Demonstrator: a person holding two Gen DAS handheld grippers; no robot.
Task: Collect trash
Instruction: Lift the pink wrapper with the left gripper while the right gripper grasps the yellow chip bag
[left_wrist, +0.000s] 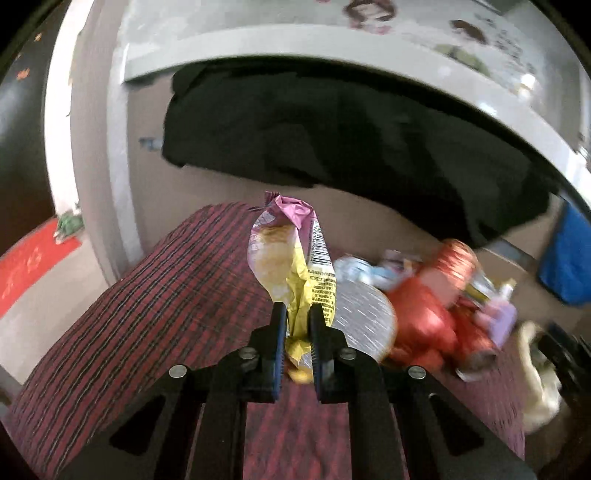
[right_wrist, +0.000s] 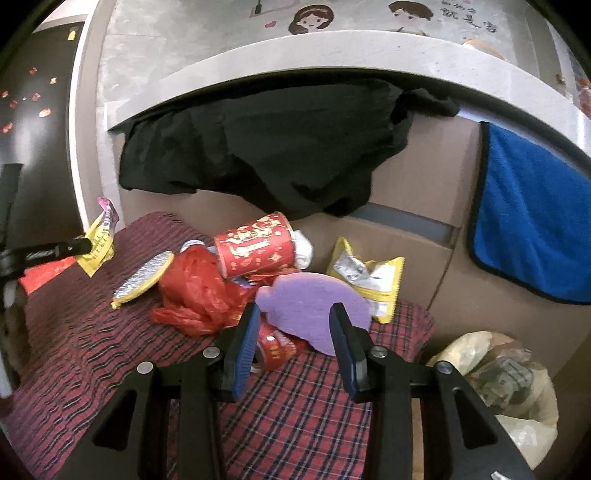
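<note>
plaid cloth (right_wrist: 303, 417), black cloth (right_wrist: 266, 147) under grey ledge (right_wrist: 332, 48), blue towel (right_wrist: 532, 221)

R gripper (right_wrist: 293, 345) open over purple foam piece (right_wrist: 314, 310), red cup (right_wrist: 255, 249) behind

Yellow-and-pink wrapper (left_wrist: 291, 258); red plaid cloth (right_wrist: 295, 413); purple sponge (right_wrist: 314, 306); blue towel (right_wrist: 532, 229).

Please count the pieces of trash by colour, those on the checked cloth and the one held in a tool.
Yellow: 2, the held wrapper and the torn bag
Red: 2, the cup and the plastic bag
Purple: 1, the foam piece
Silver: 1, the round lid
Total: 6
</note>
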